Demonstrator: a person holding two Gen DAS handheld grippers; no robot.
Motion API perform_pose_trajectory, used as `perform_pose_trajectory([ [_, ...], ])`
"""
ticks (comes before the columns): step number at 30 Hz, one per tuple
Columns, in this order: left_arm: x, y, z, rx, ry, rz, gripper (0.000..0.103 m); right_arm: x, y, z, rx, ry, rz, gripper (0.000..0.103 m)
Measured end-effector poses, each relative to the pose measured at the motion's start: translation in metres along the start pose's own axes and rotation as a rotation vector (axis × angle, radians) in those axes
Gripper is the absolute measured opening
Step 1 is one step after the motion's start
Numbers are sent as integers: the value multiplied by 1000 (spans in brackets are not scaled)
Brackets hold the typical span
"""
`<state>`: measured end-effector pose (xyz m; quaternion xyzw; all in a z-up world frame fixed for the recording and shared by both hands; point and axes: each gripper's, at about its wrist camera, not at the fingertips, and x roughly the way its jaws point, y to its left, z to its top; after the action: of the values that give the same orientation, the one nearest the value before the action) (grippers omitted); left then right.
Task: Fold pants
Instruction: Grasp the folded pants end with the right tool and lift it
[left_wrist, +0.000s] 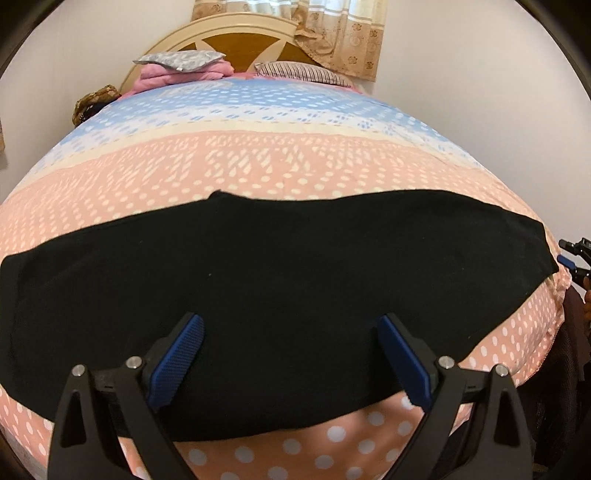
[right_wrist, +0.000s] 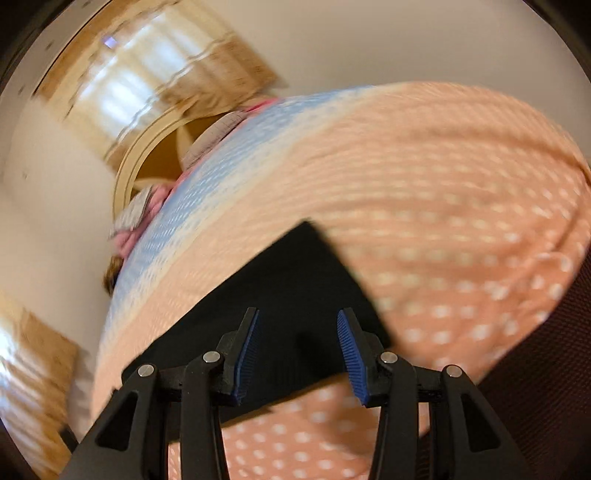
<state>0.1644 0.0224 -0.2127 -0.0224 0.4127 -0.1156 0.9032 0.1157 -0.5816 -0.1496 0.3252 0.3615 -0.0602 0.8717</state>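
Note:
Black pants (left_wrist: 280, 280) lie flat across the near part of the bed, stretched left to right as one long folded band. My left gripper (left_wrist: 291, 321) is open and empty, its blue pads over the middle of the pants near their front edge. In the right wrist view, which is blurred, my right gripper (right_wrist: 297, 317) is open and empty, over the right end of the pants (right_wrist: 295, 280). The right gripper also shows at the far right edge of the left wrist view (left_wrist: 576, 258).
The bed (left_wrist: 295, 162) has a pink dotted and blue striped cover. Pillows (left_wrist: 295, 72) and folded pink cloth (left_wrist: 184, 74) lie by the wooden headboard (left_wrist: 236, 40). A curtain (left_wrist: 347, 33) hangs behind. The bed's front edge is right below the grippers.

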Motion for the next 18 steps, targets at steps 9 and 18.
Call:
perform_pose_trajectory([
  [9, 4, 3, -2, 8, -6, 13, 98, 5, -30, 2, 43, 43, -95, 45],
  [18, 4, 3, -1, 8, -3, 14, 98, 19, -34, -8, 94, 59, 20, 52],
])
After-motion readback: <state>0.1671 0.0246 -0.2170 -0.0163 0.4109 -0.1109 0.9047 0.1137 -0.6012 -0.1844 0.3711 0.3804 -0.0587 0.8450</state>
